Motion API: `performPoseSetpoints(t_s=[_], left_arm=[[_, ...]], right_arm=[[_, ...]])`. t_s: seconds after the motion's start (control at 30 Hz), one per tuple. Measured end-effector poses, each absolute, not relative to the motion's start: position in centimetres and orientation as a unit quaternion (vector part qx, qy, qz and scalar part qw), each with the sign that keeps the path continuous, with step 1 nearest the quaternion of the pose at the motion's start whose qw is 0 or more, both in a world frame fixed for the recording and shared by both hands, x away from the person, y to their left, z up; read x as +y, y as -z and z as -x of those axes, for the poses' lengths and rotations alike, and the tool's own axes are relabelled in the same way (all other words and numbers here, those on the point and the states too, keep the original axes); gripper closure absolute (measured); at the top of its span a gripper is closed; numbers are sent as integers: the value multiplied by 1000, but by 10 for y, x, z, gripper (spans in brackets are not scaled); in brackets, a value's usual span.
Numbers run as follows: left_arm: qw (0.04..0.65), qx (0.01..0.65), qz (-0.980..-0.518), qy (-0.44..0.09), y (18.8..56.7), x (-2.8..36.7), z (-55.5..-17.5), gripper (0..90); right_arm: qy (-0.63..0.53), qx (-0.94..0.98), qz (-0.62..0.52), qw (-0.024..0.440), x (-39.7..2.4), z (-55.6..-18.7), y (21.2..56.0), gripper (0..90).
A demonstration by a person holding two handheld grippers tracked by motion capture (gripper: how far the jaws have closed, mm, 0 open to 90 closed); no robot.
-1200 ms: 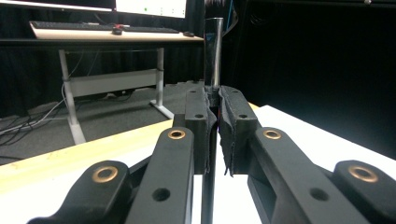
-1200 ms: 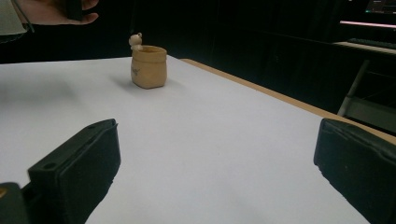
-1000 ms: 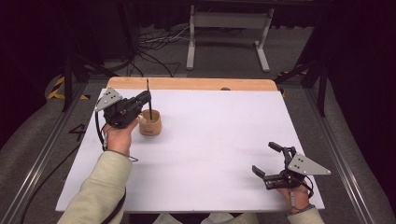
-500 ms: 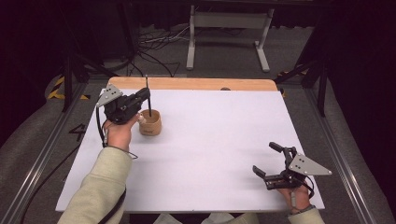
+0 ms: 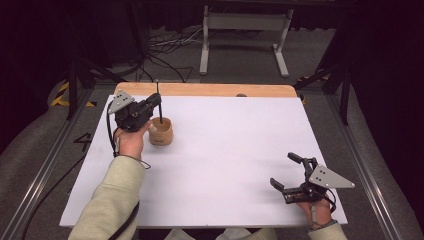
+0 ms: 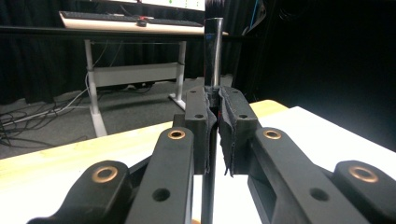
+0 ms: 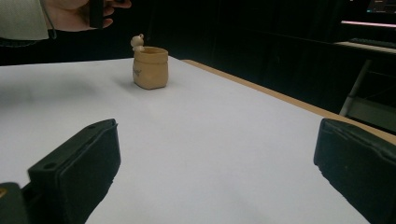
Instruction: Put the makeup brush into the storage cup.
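High view showed a thin black rod standing upright, its lower end down inside a tan cup and its top rising well above the rim. That cup sat on the white counter toward its far left part, near the bare wooden strip along the far edge. Left claw was pinching the rod partway up, just above the cup, with the hand behind it and a pale sleeve running back to the near edge. Left gripper view looked straight along the jaws: they were pressed nearly together with the rod caught between the pads, its shiny upper end sticking up past them and its lower length running down between the jaws

Right gripper view caught the cup from the side, a small figure perched on its rim at the left, with the left hand above and beside it. Right claw rested low at the near right corner of the counter, well apart from the cup, jaws spread wide with nothing between them; in its own view the two black pads stood far apart over bare white surface

Beyond the counter, a white desk frame and loose cables lay on the grey floor
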State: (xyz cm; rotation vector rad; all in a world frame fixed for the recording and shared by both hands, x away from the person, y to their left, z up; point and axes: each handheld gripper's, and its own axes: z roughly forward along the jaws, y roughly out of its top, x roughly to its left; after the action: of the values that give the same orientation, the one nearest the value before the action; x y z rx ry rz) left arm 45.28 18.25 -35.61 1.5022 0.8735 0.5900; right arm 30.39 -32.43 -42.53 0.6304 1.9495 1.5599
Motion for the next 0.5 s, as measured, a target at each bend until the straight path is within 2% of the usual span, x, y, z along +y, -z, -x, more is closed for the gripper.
performPoseSetpoints(t_s=[0.17,0.5], left_arm=[[595,379,-653,-276,362,183,-454,825],[587,395,-654,-268,376,186,-458,824]], right_arm=[[-583,726,-236,278,-324,-304,425,7],[-582,729,-234,274,-323,-305,427,7]])
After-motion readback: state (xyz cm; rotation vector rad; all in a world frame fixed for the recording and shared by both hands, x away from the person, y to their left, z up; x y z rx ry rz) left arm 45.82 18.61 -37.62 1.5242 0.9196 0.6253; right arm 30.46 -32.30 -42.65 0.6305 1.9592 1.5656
